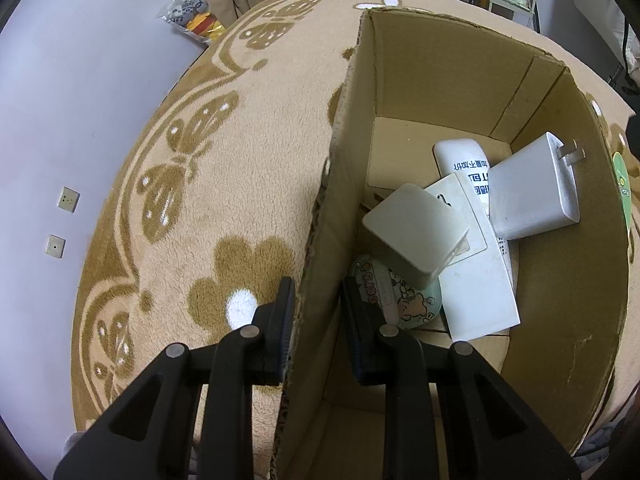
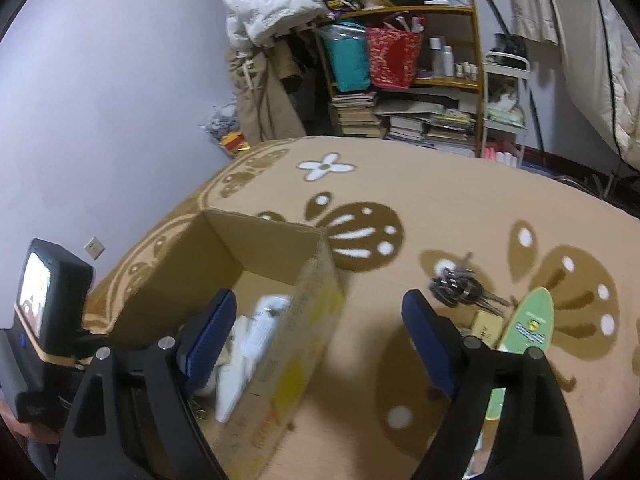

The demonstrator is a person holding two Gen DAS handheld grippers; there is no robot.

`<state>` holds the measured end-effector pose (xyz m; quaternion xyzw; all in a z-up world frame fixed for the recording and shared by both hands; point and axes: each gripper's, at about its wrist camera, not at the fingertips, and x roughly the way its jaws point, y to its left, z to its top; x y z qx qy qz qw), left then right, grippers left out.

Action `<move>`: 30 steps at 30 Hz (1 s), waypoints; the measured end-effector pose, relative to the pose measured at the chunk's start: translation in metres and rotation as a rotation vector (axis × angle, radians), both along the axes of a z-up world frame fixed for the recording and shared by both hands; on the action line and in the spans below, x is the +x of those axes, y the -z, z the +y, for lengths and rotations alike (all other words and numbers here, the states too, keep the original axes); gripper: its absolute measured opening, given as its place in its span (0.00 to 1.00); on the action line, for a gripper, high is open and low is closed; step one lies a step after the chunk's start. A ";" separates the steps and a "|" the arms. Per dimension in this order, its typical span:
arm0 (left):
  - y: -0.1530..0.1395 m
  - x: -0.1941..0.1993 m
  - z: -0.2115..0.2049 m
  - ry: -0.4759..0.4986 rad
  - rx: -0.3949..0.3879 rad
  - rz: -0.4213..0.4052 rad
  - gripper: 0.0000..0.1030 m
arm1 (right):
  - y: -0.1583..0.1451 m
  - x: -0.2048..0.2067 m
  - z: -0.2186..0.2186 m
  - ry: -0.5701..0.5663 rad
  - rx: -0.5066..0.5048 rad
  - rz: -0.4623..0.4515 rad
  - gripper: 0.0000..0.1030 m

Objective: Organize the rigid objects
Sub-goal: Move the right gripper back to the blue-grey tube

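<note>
The left gripper point(image 1: 316, 320) straddles the near-left wall of the cardboard box point(image 1: 344, 184), one finger outside over the rug, one inside; whether the pads actually pinch the wall cannot be told. Only the left wrist view looks down into the box: just past the inner finger lies a round cartoon-printed item point(image 1: 396, 296), over it a pale square block point(image 1: 416, 232), beside those a flat white card point(image 1: 480, 280), then a white charger point(image 1: 532, 196) with its prongs up against the right wall, and a white remote-shaped piece point(image 1: 460, 160) farthest in.

The right wrist view alone shows what lies outside the box. The right gripper point(image 2: 320, 344) hovers above the box's right wall, jaws spread wide, holding nothing. To the right of the box on the butterfly rug point(image 2: 440, 208) sit a green oval item point(image 2: 528, 324), a small tan block point(image 2: 486, 326) and, beyond, a key bunch point(image 2: 456, 284). A cluttered shelf point(image 2: 400, 80) stands farthest back.
</note>
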<state>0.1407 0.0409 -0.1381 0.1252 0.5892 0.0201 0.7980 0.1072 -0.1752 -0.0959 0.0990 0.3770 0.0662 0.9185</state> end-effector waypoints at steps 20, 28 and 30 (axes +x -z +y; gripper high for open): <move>-0.002 -0.001 -0.002 0.002 0.007 0.000 0.23 | 0.046 -0.014 -0.073 0.218 -0.040 0.104 0.87; -0.002 -0.001 -0.002 0.002 0.006 0.000 0.23 | 0.067 -0.020 -0.087 0.254 -0.031 0.176 0.87; -0.002 -0.001 -0.002 0.002 0.006 0.000 0.23 | 0.072 -0.020 -0.088 0.254 -0.025 0.198 0.87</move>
